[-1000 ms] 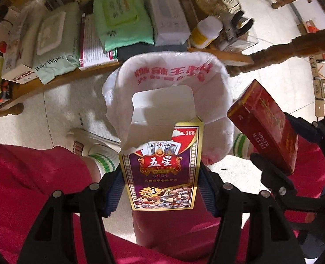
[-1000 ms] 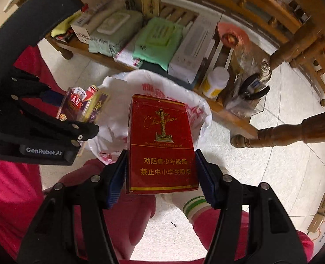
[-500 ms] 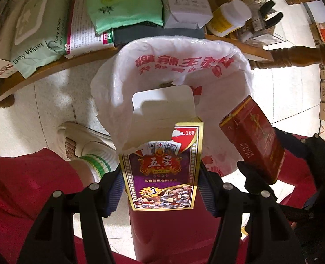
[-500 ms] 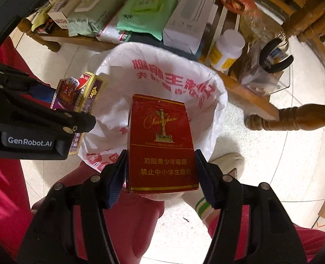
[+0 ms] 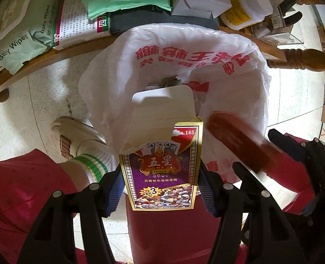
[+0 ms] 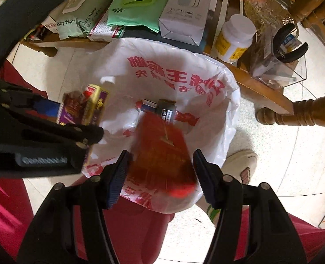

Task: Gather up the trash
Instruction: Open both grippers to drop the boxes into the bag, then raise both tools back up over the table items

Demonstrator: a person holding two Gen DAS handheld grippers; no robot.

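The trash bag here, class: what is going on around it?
A person with a hand-held gripper in each hand is dropping boxes into the white trash bag. The left hand-held gripper is shut on a purple playing-card box above the bag. The right hand-held gripper is open, and the blurred red cigarette pack is loose between its fingers.

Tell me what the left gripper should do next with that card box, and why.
Probably open the left gripper and drop the purple card box. It is held over the white bag, flap already over the mouth, and the red pack, blurred, looks to be leaving the right gripper.
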